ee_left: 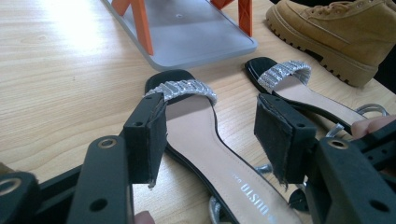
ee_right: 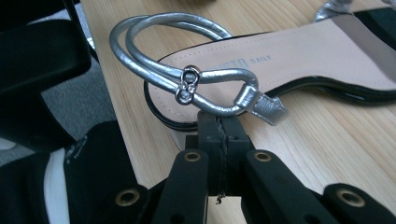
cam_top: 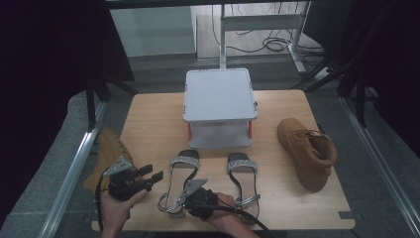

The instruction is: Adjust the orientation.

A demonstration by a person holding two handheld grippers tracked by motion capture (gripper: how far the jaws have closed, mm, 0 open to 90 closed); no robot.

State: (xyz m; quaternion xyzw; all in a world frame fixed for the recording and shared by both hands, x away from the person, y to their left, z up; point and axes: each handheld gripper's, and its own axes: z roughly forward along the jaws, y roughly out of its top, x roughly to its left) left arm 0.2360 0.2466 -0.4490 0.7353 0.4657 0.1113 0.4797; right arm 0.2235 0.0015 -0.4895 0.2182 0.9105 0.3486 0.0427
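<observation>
On the counter (cam_top: 148,124) lay two black sandals with glittery bands and two tan boots. The left sandal (cam_top: 181,181) sat near the front edge, the right sandal (cam_top: 242,178) beside it. One boot (cam_top: 307,151) stood at the right; the other boot (cam_top: 110,151) hung off the left edge, partly hidden. The right gripper (cam_top: 184,202) had its jaws pressed together against the left sandal's silver strap loop (ee_right: 187,79) (whether they pinched it was unclear). The left gripper (cam_top: 154,177) held its jaws wide, empty. A grey two-level stand (cam_top: 219,94) stood behind.

Bright glare on the table (ee_left: 70,28), dark surroundings, soft close-up blur.
</observation>
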